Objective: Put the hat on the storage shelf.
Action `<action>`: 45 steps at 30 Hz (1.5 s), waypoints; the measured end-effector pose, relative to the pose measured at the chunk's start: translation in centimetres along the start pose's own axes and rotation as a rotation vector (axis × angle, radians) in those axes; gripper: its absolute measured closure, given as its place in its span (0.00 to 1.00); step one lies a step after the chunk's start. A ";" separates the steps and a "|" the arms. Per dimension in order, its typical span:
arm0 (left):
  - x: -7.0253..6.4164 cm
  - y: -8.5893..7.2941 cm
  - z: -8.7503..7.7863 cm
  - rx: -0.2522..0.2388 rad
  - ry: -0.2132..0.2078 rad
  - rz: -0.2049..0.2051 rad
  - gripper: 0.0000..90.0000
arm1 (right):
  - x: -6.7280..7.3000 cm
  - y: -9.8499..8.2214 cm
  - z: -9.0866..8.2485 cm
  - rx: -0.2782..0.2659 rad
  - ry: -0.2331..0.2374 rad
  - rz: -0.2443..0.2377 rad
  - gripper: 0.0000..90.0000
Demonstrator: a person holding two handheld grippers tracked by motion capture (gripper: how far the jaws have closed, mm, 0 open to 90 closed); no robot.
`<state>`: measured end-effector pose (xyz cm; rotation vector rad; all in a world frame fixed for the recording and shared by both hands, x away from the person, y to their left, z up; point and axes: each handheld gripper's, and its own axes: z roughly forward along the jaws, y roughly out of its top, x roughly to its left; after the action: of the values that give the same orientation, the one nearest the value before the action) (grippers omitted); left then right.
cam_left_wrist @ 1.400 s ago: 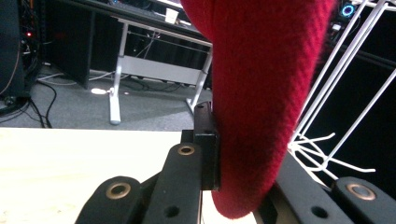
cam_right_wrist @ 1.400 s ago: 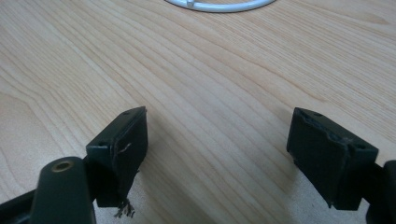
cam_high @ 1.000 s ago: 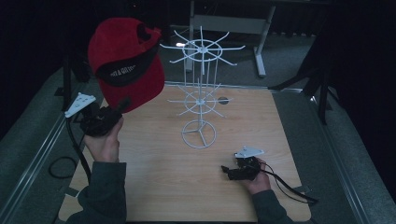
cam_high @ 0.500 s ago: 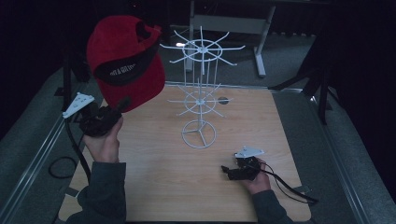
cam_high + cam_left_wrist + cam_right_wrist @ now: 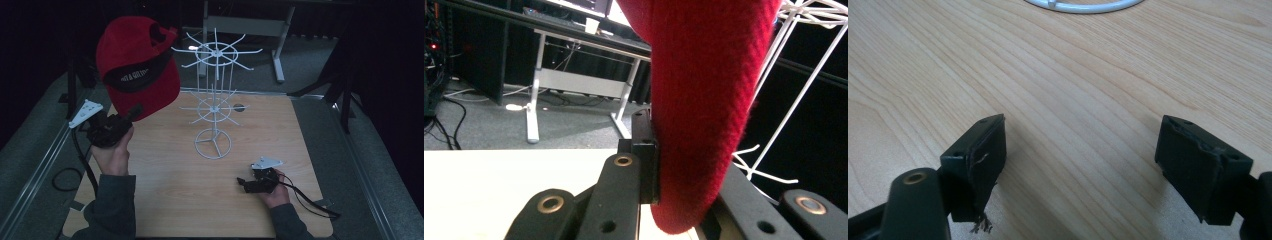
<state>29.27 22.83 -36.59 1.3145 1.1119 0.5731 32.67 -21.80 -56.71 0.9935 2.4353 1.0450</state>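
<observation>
- Left gripper (image 5: 134,111) clamped on the lower edge of the red cap (image 5: 137,65), held in the air at 10 o'clock of the white wire rack (image 5: 214,100).
- Right gripper (image 5: 242,182) jaws spread wide, nothing between, low over the wooden table (image 5: 170,190) at 5 o'clock of the rack's ring base.

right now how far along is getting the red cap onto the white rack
Done: the left gripper is shut on the red cap, lifted off the table. In hand: the cap is held beside the white rack, not on a prong. Left: hanging it. The right gripper rests open, low over the table.
</observation>
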 end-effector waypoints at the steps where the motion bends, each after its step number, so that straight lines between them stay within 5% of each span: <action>1: 0.0 0.0 0.0 0.002 -0.002 0.002 0.95 | 0.0 0.0 0.0 0.000 0.000 0.000 0.22; 18: -0.2 -1.2 0.7 0.044 -0.018 0.020 0.95 | 0.0 0.0 0.0 -0.001 0.000 -0.001 0.23; 45: 0.4 -7.1 2.7 0.202 0.039 0.022 0.95 | 0.0 0.0 0.0 -0.002 0.000 -0.002 0.22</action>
<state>30.07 20.36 -43.70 1.4964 1.2134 0.5145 32.69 -21.81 -56.72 0.9900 2.4342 1.0463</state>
